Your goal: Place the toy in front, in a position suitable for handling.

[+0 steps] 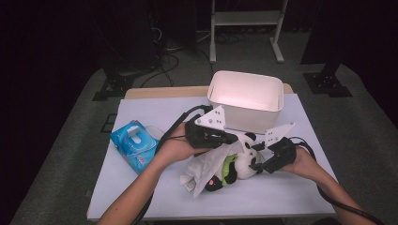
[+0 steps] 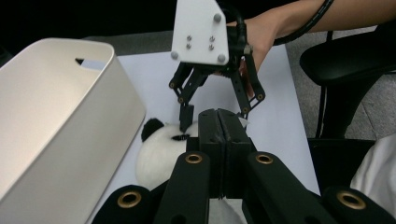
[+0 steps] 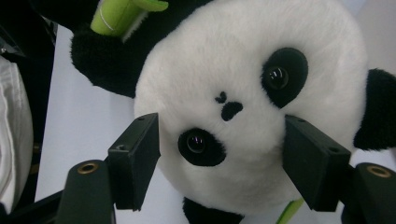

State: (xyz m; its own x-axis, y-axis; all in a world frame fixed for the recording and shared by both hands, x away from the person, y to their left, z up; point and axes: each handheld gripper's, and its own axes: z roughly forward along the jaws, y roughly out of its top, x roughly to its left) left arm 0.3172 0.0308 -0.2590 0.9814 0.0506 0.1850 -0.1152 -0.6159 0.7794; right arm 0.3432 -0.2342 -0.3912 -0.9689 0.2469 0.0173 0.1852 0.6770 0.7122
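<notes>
Lying beside the white bin (image 1: 246,101), the plush panda (image 3: 243,107) is clamped at its head by the right gripper (image 3: 222,161); a white tissue (image 1: 206,164) is pinched in the fully closed left gripper (image 2: 219,135).

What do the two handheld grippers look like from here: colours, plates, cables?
Both are black linkage grippers with brass-coloured pivot rings. The left gripper and right gripper each carry a pale three-cornered plate with small screws on top. A thick black cable trails from each. The person's forearms are bare, no sleeves.
</notes>
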